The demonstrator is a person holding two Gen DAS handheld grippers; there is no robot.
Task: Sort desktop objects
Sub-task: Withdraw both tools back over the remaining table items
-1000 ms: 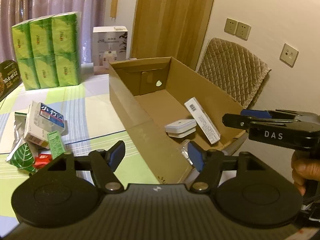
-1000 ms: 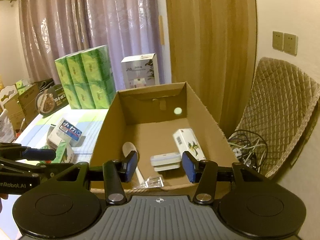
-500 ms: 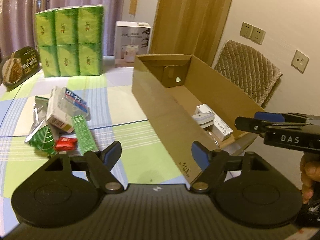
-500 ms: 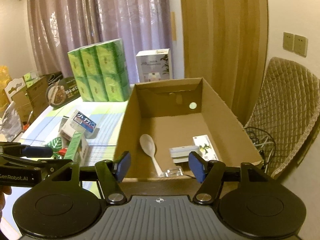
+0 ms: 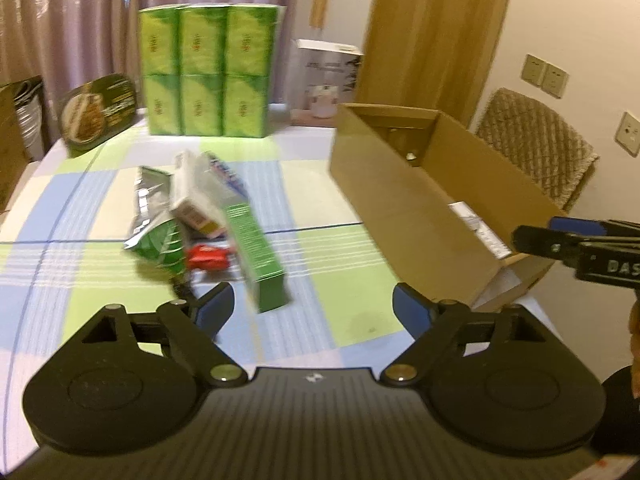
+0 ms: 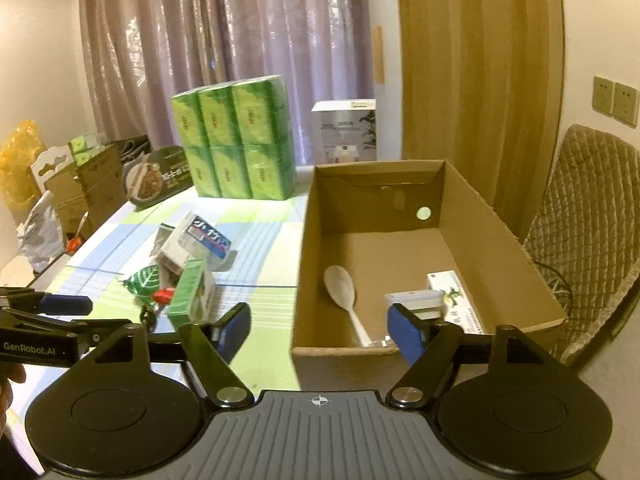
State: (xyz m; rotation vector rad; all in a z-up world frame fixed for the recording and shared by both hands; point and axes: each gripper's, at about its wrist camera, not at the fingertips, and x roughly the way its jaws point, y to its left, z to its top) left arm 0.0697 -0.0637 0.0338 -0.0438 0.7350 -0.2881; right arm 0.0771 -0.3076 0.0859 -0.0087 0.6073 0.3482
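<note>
Held left gripper (image 5: 313,309) with jaws wide apart, empty, hovering low over near edge of tabletop (image 5: 340,264), aimed at pile waiting to be sorted: green box (image 5: 256,248), red packet (image 5: 208,258), leaf pouch (image 5: 160,240). Right gripper (image 6: 318,330) also spread, nothing held, above near rim of cardboard box (image 6: 304,240) at right edge. Inside box: white spoon (image 6: 344,296), flat packets. Judged green box nearest, likely next pick.

The left wrist view looks low across the table (image 5: 328,188) from its near edge, toward the curtain. The right wrist view sits higher, facing down into the cardboard box (image 6: 400,248). Both share the box (image 5: 404,200) and the green packs (image 5: 204,68) (image 6: 236,140).
</note>
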